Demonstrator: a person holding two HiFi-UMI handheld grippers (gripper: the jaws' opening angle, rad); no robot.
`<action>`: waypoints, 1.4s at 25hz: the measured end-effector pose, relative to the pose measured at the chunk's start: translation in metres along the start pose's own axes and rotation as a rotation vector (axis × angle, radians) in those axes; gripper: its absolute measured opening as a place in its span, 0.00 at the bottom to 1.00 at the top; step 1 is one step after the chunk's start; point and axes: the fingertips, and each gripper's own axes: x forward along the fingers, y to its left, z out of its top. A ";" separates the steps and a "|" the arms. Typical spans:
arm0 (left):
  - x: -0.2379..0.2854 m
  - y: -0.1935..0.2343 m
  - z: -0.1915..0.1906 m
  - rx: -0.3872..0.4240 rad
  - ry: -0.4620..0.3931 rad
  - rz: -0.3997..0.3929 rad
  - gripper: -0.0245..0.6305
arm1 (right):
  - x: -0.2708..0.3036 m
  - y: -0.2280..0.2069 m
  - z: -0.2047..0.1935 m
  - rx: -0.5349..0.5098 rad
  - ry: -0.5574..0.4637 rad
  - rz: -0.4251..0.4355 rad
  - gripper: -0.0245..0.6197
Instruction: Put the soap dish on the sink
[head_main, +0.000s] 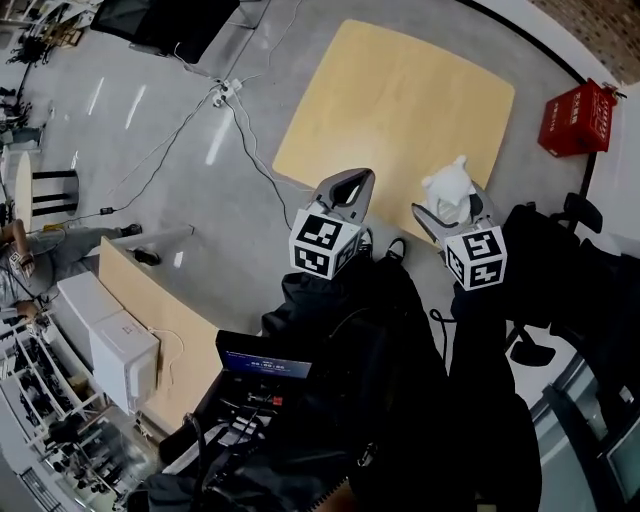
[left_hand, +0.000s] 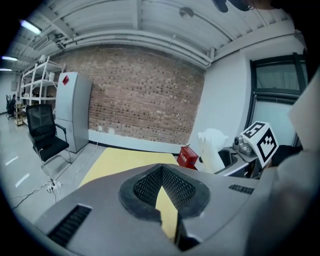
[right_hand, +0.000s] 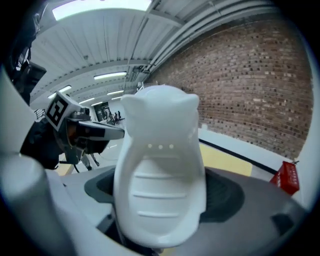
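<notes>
**A:** Where's the soap dish (right_hand: 160, 175) at the moment?

**B:** It's up in the air, clamped in the right gripper (head_main: 450, 215). The jaws are closed on its lower end, and it stands upright with the hollow side facing the camera. The left gripper (left_hand: 162, 186) is just to the left of it, jaws closed with nothing between them.

**A:** And the sink?

**B:** I can't see one in any view, so I judge this to be the carrying step, with the placing not yet done.

**A:** How do I carry it well?

**B:** Hold the grip firm, since the dish looks smooth and is pinched only at one end, so it could swivel or slip. Carry it level and unhurried, with the left gripper out of its way. Find the sink before lowering. Then set the base down flat on the rim, and open the jaws only once it rests there.

**A:** Give me the count.

**B:** There's one soap dish and two grippers. One red box (head_main: 578, 118) is on the floor at the far right, and one yellow mat (head_main: 400, 110) is ahead. One black chair (left_hand: 45, 135) and one grey cabinet (left_hand: 72, 110) stand far left by the brick wall. No sink is in view.
</notes>
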 end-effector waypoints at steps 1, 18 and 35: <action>0.000 0.003 -0.005 -0.003 0.008 -0.001 0.04 | 0.009 0.000 -0.009 -0.015 0.031 0.007 0.78; 0.014 0.029 -0.066 -0.045 0.120 0.018 0.04 | 0.112 -0.019 -0.137 -0.363 0.523 0.149 0.78; 0.039 0.054 -0.110 -0.097 0.239 0.059 0.04 | 0.141 -0.041 -0.216 -0.583 0.939 0.225 0.78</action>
